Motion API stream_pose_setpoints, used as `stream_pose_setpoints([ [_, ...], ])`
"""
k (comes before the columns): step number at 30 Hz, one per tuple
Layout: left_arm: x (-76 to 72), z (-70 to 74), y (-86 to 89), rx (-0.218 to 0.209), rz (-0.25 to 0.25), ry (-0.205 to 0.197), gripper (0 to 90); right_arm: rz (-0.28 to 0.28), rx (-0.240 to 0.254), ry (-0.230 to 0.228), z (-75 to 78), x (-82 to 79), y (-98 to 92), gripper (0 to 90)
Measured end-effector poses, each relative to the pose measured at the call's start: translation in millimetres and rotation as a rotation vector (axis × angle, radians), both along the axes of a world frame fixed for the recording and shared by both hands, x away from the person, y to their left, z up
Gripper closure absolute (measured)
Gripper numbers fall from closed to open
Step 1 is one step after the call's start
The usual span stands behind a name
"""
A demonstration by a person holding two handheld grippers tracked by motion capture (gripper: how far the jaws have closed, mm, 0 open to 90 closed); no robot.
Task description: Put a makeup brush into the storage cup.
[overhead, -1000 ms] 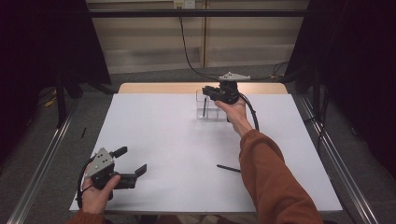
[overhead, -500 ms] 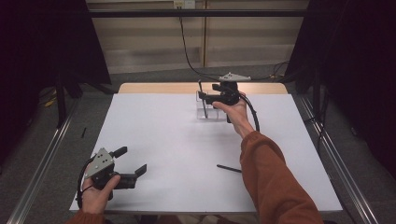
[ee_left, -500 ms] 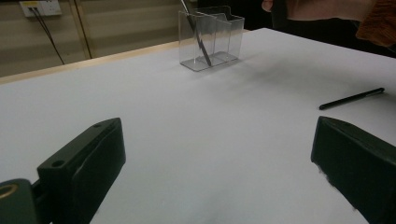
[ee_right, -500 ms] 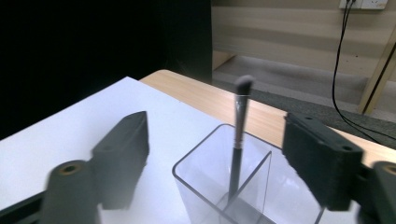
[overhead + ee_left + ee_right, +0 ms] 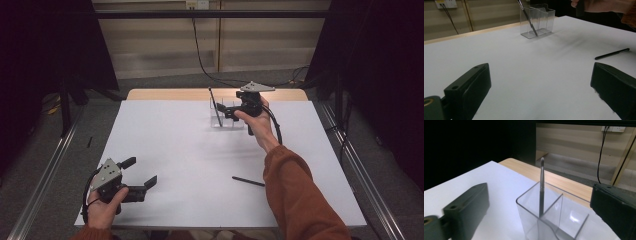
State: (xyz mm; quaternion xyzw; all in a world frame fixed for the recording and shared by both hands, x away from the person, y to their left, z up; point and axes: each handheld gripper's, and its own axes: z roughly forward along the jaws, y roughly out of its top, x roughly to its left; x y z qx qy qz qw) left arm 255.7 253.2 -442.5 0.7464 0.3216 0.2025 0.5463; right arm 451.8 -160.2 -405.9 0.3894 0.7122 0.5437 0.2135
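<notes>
Right gripper (image 5: 226,109) had just been opening, nothing between its jaws, pen (image 5: 215,107) standing tilted in the left-end compartment of the clear holder (image 5: 233,121) at the table's far edge; left gripper (image 5: 139,173) sat released, so best to back off without clipping it, then take the second pen (image 5: 248,181).

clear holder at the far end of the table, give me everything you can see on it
The clear holder is a small box of transparent plastic, as it looks, open at the top and split by an inner wall into compartments. It stands upright on the white table top near the far edge. One dark pen stands in its left compartment, leaning against the rim, top end well above it. The right gripper hovers at it with jaws that have just been opening, nothing between them. The other compartment looks empty.
</notes>
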Motion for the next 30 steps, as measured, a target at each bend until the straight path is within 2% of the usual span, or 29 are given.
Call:
stream_pose_setpoints([
  [5, -0.5, 0.2, -0.3, 0.0, 0.001, -0.001, 3.0, -0.023, 0.011, -0.001, 0.4, -7.4, -9.6, 0.6],
  [14, -0.5, 0.1, -0.5, -0.002, 0.006, 0.0, 3.0, -0.012, 0.031, 0.009, -3.7, -21.4, -20.6, 0.6],
  [17, -0.6, 0.1, -0.6, -0.001, 0.006, 0.0, 3.0, -0.019, 0.029, -0.002, -4.6, -27.7, -22.6, 0.6],
  [30, -0.5, 0.2, 0.0, 0.003, 0.011, -0.001, 3.0, 0.013, 0.026, -0.005, -9.4, -50.7, -27.8, 0.8],
])
